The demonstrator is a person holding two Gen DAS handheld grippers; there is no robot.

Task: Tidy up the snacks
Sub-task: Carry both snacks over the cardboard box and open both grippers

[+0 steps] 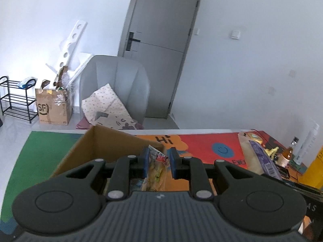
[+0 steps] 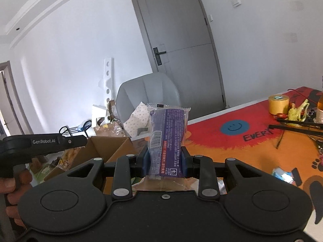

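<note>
My left gripper (image 1: 157, 161) hangs over the right edge of an open cardboard box (image 1: 105, 147). A clear snack packet (image 1: 156, 167) with a red-and-white label sits between its blue pads; a gap shows on the right side, so the jaws stand partly open. My right gripper (image 2: 164, 159) is shut on a purple snack packet (image 2: 167, 135), held upright above the table. That packet also shows in the left wrist view (image 1: 260, 157). The box (image 2: 105, 147) with snack packets inside lies left of the right gripper, under the left gripper's body (image 2: 40, 143).
The table has a red and orange mat (image 2: 232, 145). A yellow tape roll (image 2: 278, 103), a yellow toy (image 2: 296, 112) and dark clutter sit at the far right. A blue-white wrapper (image 2: 282, 174) lies near. A grey armchair (image 1: 115, 84) and a door (image 1: 159, 40) stand behind.
</note>
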